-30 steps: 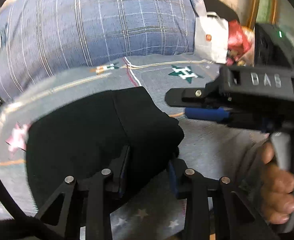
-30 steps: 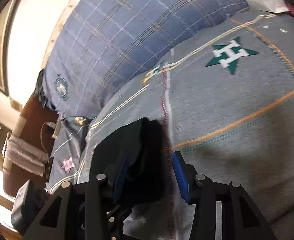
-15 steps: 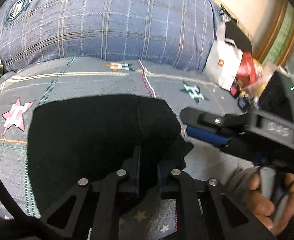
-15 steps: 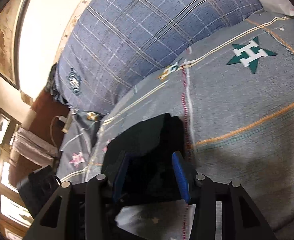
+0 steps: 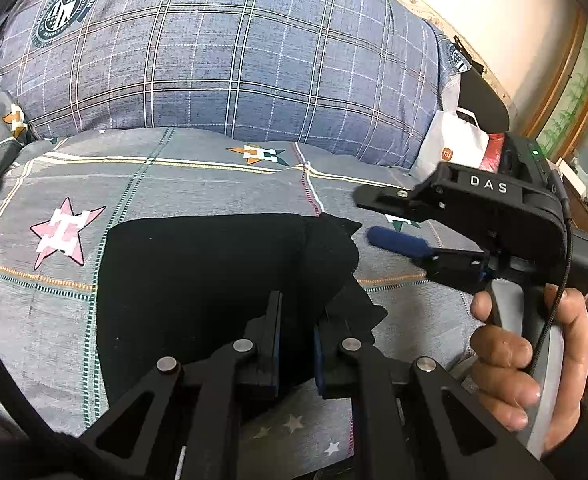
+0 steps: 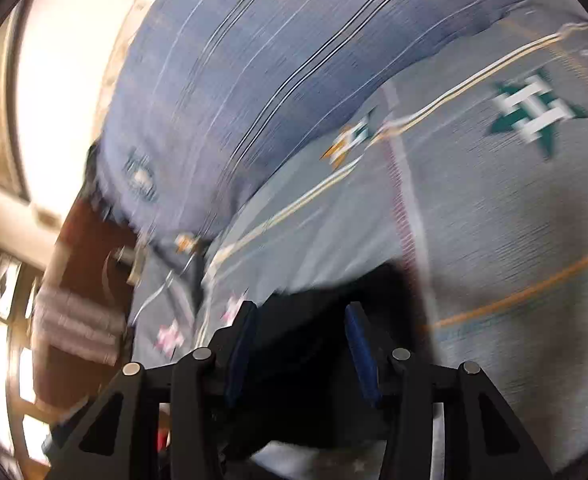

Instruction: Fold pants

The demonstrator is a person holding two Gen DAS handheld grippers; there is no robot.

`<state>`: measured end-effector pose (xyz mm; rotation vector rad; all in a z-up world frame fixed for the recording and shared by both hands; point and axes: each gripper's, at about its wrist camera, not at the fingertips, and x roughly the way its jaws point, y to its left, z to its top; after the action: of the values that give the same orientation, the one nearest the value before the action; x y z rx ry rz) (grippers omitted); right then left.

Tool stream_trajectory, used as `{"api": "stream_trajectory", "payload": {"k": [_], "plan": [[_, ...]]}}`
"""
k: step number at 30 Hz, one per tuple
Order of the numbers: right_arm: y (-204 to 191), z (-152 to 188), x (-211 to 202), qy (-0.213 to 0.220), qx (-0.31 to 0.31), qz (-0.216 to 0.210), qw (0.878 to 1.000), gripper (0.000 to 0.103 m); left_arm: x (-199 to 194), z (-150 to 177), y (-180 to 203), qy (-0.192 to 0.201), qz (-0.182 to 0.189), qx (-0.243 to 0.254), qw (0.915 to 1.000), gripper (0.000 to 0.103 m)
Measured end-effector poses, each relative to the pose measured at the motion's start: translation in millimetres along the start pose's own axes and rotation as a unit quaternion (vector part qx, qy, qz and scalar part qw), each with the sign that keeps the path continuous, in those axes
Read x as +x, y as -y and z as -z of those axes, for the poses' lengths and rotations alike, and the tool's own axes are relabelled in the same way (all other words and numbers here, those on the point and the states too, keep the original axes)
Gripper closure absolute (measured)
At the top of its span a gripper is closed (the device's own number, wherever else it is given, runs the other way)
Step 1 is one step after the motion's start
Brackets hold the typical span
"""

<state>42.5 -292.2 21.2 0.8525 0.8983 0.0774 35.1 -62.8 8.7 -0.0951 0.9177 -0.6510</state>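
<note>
On a bed [image 5: 198,184] with a star-patterned cover, black pants [image 5: 198,280] are pinched by the nearly closed left hand-held gripper [image 5: 295,344], while the right hand-held gripper [image 5: 377,220], gaping and now withdrawn, holds nothing, suggesting a fold just finished.

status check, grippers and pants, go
Left gripper shut on black pants near edge. Right gripper open, off the cloth beside the pants' right corner. Pants folded flat on bedspread; nothing in the way.

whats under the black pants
The black pants lie on the grey star-print bedspread, which shows all around them. Whatever lies directly beneath the fabric is covered.
</note>
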Motion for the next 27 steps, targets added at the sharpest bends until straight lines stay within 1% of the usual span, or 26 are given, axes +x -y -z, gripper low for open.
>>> {"api": "stream_trajectory", "payload": {"k": [1, 2, 3, 5, 6, 8, 10, 14, 15, 17, 19, 20, 22, 23, 24, 25, 27], "plan": [[1, -1, -3, 0.010, -0.002, 0.014, 1.000, 0.054, 0, 0, -2, -0.001, -0.002, -0.002, 1.0000, 0.090], [2, -1, -6, 0.017, -0.005, 0.027, 0.999, 0.051, -1, -1, -4, -0.002, -0.006, -0.005, 1.0000, 0.090], [3, -1, -7, 0.017, -0.003, 0.031, 0.999, 0.048, -1, -2, -5, -0.001, -0.012, -0.007, 0.9999, 0.090], [8, -1, -4, 0.011, 0.000, 0.033, 0.999, 0.047, -3, -4, -6, 0.002, -0.028, -0.009, 0.9996, 0.090], [12, -1, -1, 0.004, 0.004, 0.034, 0.999, 0.047, -4, -5, -8, 0.005, -0.042, -0.009, 0.9991, 0.090], [20, -1, 5, -0.007, 0.018, 0.019, 1.000, 0.047, -4, -6, -11, 0.005, -0.056, -0.012, 0.9984, 0.090], [24, -2, 12, -0.014, 0.024, -0.004, 1.000, 0.047, -1, -7, -19, -0.001, -0.058, -0.027, 0.9980, 0.090], [15, -3, 26, -0.027, -0.004, -0.013, 1.000, 0.047, 2, -9, -27, -0.006, -0.062, -0.041, 0.9972, 0.090], [8, 0, 29, -0.034, -0.018, -0.022, 0.999, 0.046, 2, -9, -28, -0.005, -0.065, -0.043, 0.9970, 0.090], [0, 4, 30, -0.044, -0.042, -0.026, 0.998, 0.045, 2, -9, -30, -0.006, -0.069, -0.047, 0.9965, 0.090], [-1, 11, 32, -0.058, -0.045, -0.043, 0.996, 0.045, 4, -8, -31, -0.010, -0.067, -0.050, 0.9965, 0.090], [-1, 13, 35, -0.066, -0.045, -0.043, 0.996, 0.045, 5, -8, -31, -0.012, -0.065, -0.050, 0.9966, 0.090], [1, 14, 41, -0.065, -0.049, 0.008, 0.997, 0.046, 4, -7, -28, -0.011, -0.066, -0.043, 0.9968, 0.090], [1, 13, 42, -0.066, -0.050, 0.014, 0.997, 0.064, 3, -7, -26, -0.010, -0.063, -0.041, 0.9971, 0.090], [-1, 12, 43, -0.065, -0.050, 0.017, 0.996, 0.088, 2, -8, -26, -0.009, -0.062, -0.042, 0.9972, 0.090], [-7, 10, 44, -0.069, -0.054, 0.016, 0.996, 0.089, -3, -9, -27, -0.001, -0.067, -0.046, 0.9967, 0.090], [-27, 10, 38, -0.054, -0.081, 0.013, 0.995, 0.091, -16, -11, -35, 0.018, -0.067, -0.059, 0.9959, 0.090]]}}
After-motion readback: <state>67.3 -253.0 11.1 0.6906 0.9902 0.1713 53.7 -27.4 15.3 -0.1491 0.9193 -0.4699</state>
